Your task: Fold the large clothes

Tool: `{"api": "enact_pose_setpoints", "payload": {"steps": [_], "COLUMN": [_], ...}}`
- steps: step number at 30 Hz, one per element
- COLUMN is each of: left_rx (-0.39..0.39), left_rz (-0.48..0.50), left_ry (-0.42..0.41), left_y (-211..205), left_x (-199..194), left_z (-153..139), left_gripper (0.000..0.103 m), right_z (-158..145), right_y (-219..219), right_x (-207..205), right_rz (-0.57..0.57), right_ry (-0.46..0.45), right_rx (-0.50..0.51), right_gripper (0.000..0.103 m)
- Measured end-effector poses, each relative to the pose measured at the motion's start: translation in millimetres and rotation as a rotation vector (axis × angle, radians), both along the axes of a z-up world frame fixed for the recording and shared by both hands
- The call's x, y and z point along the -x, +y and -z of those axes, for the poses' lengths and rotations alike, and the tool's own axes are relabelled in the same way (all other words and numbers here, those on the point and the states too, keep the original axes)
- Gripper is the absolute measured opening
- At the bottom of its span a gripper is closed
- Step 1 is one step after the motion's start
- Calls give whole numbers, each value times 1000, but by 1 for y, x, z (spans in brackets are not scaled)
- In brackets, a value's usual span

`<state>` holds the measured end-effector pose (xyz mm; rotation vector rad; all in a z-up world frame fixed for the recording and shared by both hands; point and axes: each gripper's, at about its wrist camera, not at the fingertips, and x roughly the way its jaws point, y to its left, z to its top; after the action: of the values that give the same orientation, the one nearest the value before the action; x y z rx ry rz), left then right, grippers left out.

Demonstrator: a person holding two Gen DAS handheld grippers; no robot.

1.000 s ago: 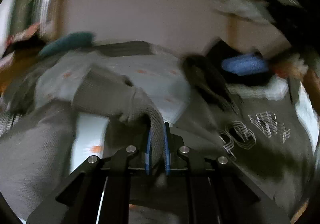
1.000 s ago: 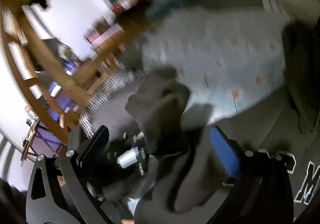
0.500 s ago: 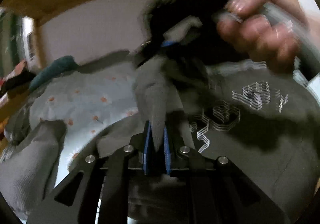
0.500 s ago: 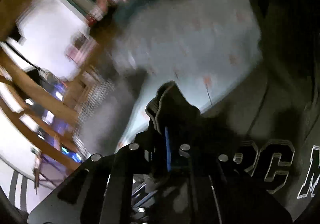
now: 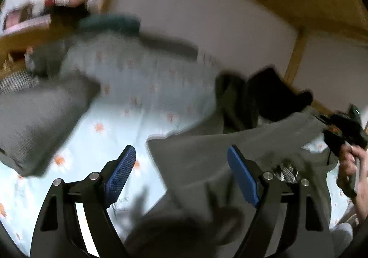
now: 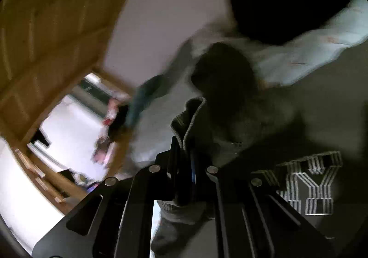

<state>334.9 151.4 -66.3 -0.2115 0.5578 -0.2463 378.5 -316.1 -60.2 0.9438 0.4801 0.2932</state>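
1. Your left gripper (image 5: 181,172) has its black fingers spread wide, blue ribbed pads (image 5: 120,168) well apart, grasping nothing.
2. Beneath and between those fingers lies the large dark grey knit sweatshirt (image 5: 207,161); its folded sleeve stretches from about 6 o'clock out toward 3 o'clock in the left wrist view.
3. The sweatshirt rests on a pale blue bedsheet with small orange flowers (image 5: 142,87), which fills the view from 9 o'clock to 12 o'clock.
4. A second grey sleeve (image 5: 39,120) lies on the sheet at 9 o'clock, apart from your left gripper.
5. Your right hand (image 5: 353,166) shows at 3 o'clock, wrapped around the black tool handle.
6. Your right gripper (image 6: 184,166) is clenched on the sweatshirt's ribbed cuff (image 6: 188,117), which stands up out of the closed fingers toward 12 o'clock.
7. In the right wrist view, the sweatshirt body (image 6: 299,124) lies from 3 to 5 o'clock, white outlined lettering (image 6: 310,184) at 4 o'clock.
8. A black cloth item (image 6: 287,2) sits at 1 o'clock; much of both views is blurred.
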Motion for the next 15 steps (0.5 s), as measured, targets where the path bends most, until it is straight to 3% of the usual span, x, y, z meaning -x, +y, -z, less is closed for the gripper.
{"api": "enact_pose_setpoints", "payload": {"steps": [4,7,10,11,12,13,14,15], "left_rx": [-23,20,60,33,-25,-56,-50,-15], "left_rz": [-43,10,24,15,9,28,75,125], "left_ry": [146,285,241,226,260,341,437,521], "left_y": [-7,-17,-29,-36,-48,-56,-64,-71], "left_x": [-44,-77,-99,-109,-130,-151,-167,-180], "left_z": [22,42,34,29,31,40,50,63], "left_gripper": [80,80,80,80,80,74,59,27], "right_z": [36,54,63,67,72,76,78,80], "right_y": [-48,-68,-69,-68,-72,-73,-72,-71], "right_x": [28,39,43,45,45,45,46,46], "right_rz": [81,88,59,47,40,31,25,12], "right_ry": [53,57,54,48,45,41,39,33], "right_rx": [-29,-65,-49,-51,-54,-60,-61,-58], "right_gripper": [9,9,9,9,9,9,9,9]}}
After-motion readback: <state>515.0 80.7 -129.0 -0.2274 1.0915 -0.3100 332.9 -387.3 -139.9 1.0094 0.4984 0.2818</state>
